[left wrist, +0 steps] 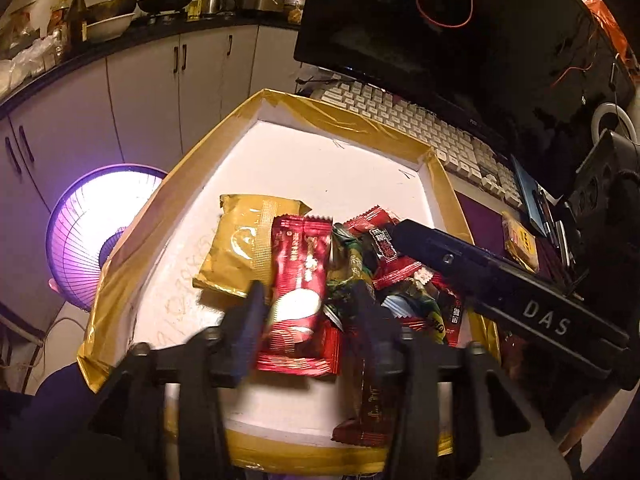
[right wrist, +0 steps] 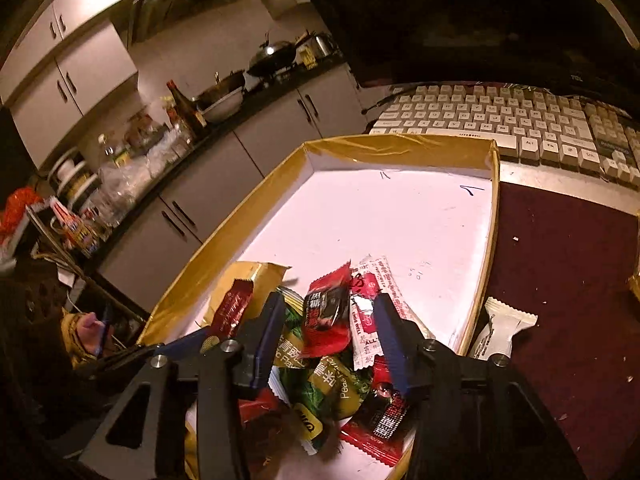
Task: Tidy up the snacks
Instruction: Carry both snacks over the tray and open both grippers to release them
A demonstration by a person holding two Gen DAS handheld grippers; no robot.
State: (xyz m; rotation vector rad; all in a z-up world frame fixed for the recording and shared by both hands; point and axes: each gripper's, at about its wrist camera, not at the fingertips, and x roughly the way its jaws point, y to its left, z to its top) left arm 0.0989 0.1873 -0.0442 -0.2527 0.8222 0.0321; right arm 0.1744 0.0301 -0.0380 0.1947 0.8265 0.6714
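Note:
A shallow white tray with gold-taped rim [left wrist: 352, 118] [right wrist: 400, 148] holds a pile of snack packets at its near end. In the left wrist view a gold packet [left wrist: 236, 248] lies beside a long red packet [left wrist: 300, 292]. My left gripper [left wrist: 310, 308] is open, its jaws on either side of the long red packet, just above it. In the right wrist view my right gripper [right wrist: 330, 320] is open over the pile, around a small red-and-black packet [right wrist: 326, 316] and a white-and-red packet [right wrist: 370, 312]. Green packets [right wrist: 320, 384] lie underneath. The right gripper's arm [left wrist: 500, 276] crosses the left view.
A white packet [right wrist: 498, 332] lies outside the tray on the dark red mat [right wrist: 568, 280]. A keyboard [right wrist: 520, 120] and dark monitor [left wrist: 440, 32] stand behind the tray. A glowing heater [left wrist: 96, 232] stands at left below. Kitchen counter with pots [left wrist: 160, 0] runs behind.

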